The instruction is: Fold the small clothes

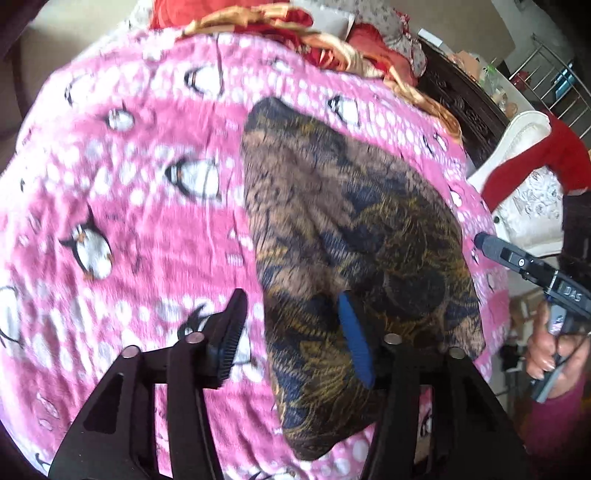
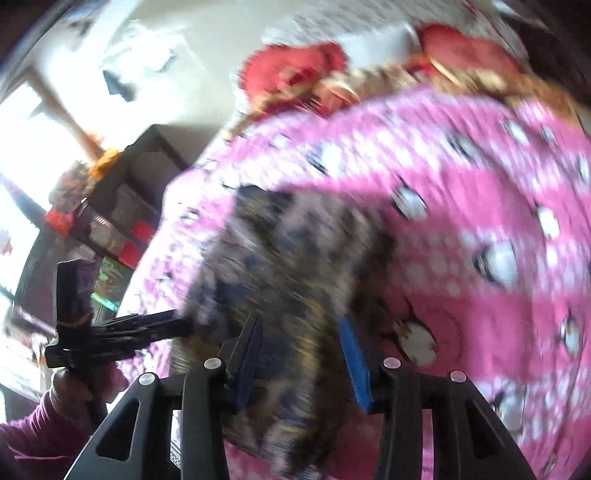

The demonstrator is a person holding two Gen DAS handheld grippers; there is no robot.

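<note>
A small brown, navy and gold patterned garment (image 1: 351, 236) lies folded lengthwise on a pink penguin blanket (image 1: 122, 206). My left gripper (image 1: 291, 332) is open above the garment's near end, its blue finger over the cloth and its black finger over the blanket. The right gripper shows at the right edge of the left wrist view (image 1: 517, 262), beside the garment. In the blurred right wrist view the garment (image 2: 295, 266) lies between the open fingers of my right gripper (image 2: 303, 350). The left gripper (image 2: 122, 332) shows at its left, tip at the garment's edge.
Red and gold bedding (image 1: 295, 29) is heaped at the far end of the bed. A white chair with a red cloth (image 1: 532, 173) stands right of the bed. Dark shelving (image 2: 122, 206) stands beside the bed in the right wrist view.
</note>
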